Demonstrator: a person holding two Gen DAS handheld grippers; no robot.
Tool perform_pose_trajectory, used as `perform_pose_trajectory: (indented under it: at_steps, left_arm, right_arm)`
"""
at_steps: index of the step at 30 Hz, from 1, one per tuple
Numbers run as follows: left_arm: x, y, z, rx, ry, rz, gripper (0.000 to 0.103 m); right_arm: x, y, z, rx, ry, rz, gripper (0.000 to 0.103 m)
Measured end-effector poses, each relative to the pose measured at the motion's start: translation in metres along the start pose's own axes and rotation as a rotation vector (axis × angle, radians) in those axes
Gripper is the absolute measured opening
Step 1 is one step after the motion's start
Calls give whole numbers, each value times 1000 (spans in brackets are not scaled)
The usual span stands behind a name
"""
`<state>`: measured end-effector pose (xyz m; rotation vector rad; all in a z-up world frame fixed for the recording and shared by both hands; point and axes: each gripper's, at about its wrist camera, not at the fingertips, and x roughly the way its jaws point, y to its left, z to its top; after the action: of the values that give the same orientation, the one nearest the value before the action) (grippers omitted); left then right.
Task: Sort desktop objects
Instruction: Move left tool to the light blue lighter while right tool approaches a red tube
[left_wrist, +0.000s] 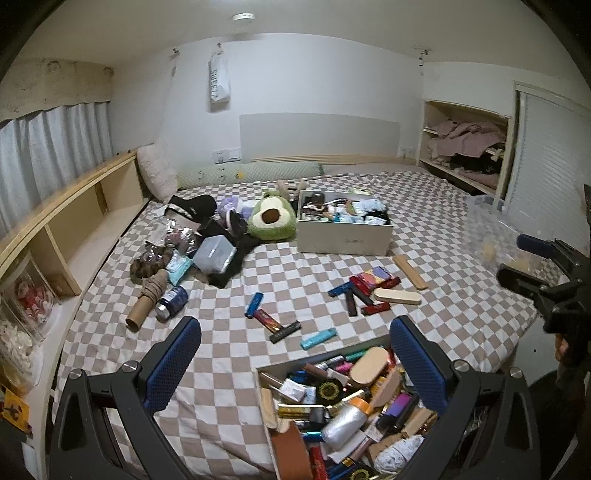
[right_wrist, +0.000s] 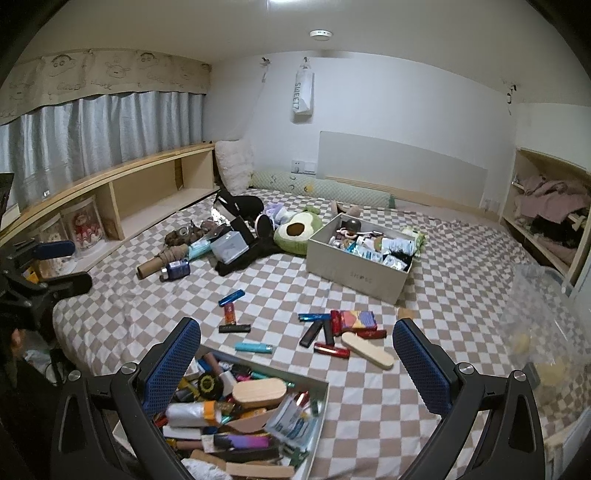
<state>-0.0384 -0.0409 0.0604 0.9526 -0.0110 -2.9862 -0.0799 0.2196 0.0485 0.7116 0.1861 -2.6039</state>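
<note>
Both grippers hover open and empty above a checkered bed. My left gripper (left_wrist: 295, 365) is over the near box (left_wrist: 264, 373), which is full of lighters, wooden pieces and small packs. My right gripper (right_wrist: 295, 369) is over the same box (right_wrist: 325, 391). Loose lighters lie on the cover: a teal one (left_wrist: 318, 338) (right_wrist: 254, 347), a blue one (left_wrist: 255, 303) (right_wrist: 231, 296), and a cluster of red and black ones (left_wrist: 364, 291) (right_wrist: 332, 332) with a wooden oval (left_wrist: 397, 296) (right_wrist: 367, 350). A far white box (left_wrist: 345, 240) (right_wrist: 354, 273) holds toiletries.
An avocado plush (left_wrist: 271, 219) (right_wrist: 295, 232), a black cap, a cardboard tube (left_wrist: 142, 308), a dark jar (left_wrist: 171, 301) and clutter lie at the far left. A clear plastic bin (right_wrist: 543, 314) is at the right. Wooden shelves run along the left wall.
</note>
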Motion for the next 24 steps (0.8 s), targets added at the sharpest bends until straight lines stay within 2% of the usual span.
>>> perform_pose_trajectory:
  at_steps: [4, 7, 15, 22, 24]
  left_arm:
    - [23, 17, 8, -41, 70, -2, 103]
    - [53, 26, 5, -76, 164, -15, 103]
    - [133, 49, -4, -178, 417, -54, 103]
    - [210, 46, -24, -320, 661, -105, 103]
    - [228, 43, -27, -347, 706, -120, 103]
  right_arm:
    - [23, -23, 12, 78, 45, 23, 103]
    - [56, -45, 14, 152, 145, 45, 103]
    - [146, -77, -6, 249, 415, 51, 103]
    - [211, -95, -28, 340, 591, 47, 103]
    - [228, -97, -34, 353, 632, 47, 103]
